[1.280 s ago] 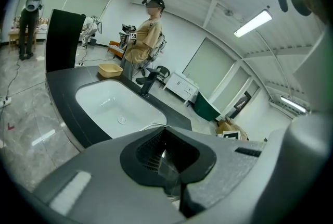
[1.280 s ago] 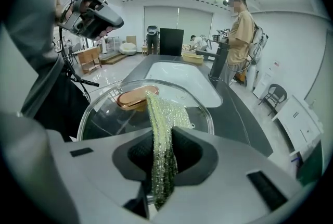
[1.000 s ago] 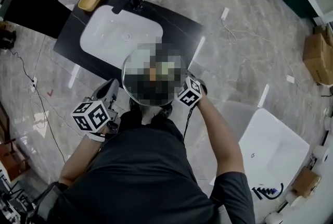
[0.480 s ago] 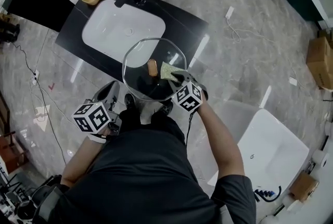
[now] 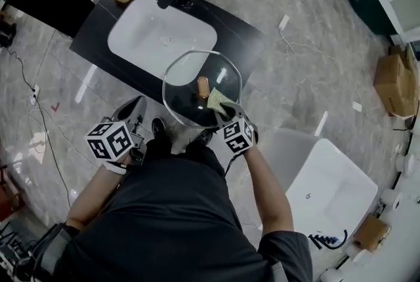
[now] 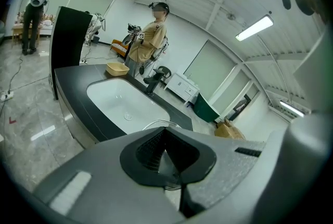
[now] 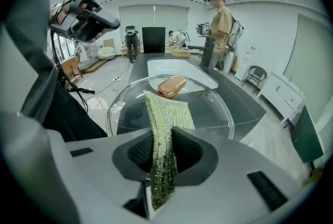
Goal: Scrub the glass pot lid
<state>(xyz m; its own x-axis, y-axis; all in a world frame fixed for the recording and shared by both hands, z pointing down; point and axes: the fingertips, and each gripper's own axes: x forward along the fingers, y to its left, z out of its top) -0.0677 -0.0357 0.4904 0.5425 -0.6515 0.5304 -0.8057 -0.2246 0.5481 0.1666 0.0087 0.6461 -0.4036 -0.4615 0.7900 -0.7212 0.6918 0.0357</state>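
Head view has both forearms bent inward at waist height, with a white oval basin (image 5: 161, 38) in a black counter (image 5: 239, 35) beyond the jaws. A round glass pot lid (image 5: 186, 80) sits level ahead of both. The left gripper (image 6: 167, 154) seems clamped on its rim, seen edge-on. The right gripper (image 7: 161, 163) pinches a green mesh scrub cloth (image 7: 169, 113) that lies on the glass, short of the copper-coloured knob (image 7: 171, 86).

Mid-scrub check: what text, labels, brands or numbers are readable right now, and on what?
No readable words or numbers in any view.
Cube on the left gripper and cube on the right gripper: square black-and-white markers, no letters.
Blue-black mark at the white basin's corner: too small to read.
Glass pot lid and green scrub cloth: no print visible.
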